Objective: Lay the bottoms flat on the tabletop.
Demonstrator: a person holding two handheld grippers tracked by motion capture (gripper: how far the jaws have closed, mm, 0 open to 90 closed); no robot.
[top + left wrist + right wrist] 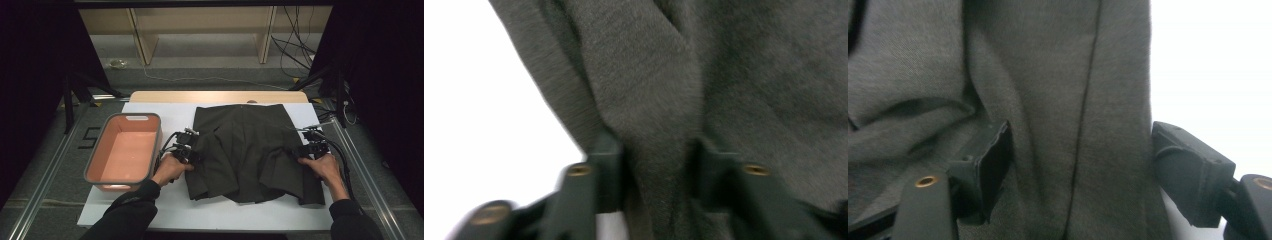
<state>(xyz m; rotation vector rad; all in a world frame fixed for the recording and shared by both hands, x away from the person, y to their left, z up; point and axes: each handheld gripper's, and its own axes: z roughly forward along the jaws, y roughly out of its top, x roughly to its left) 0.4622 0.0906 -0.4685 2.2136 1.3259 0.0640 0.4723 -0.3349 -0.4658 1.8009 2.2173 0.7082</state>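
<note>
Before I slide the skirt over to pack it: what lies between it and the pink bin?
In the high view, bare white table top separates the dark skirt from the pink bin; nearer the person, the left gripper and its cable sit there.

Claw (1080, 165) jaws straddle dark skirt (1048, 75) edge.

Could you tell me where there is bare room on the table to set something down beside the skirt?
Free patches: the white table strip between the pink basin and the dark pleated skirt, and the front edge below the skirt's hem. The basin itself is empty. Crowded: the skirt's sides, where the left gripper and right gripper work.
</note>
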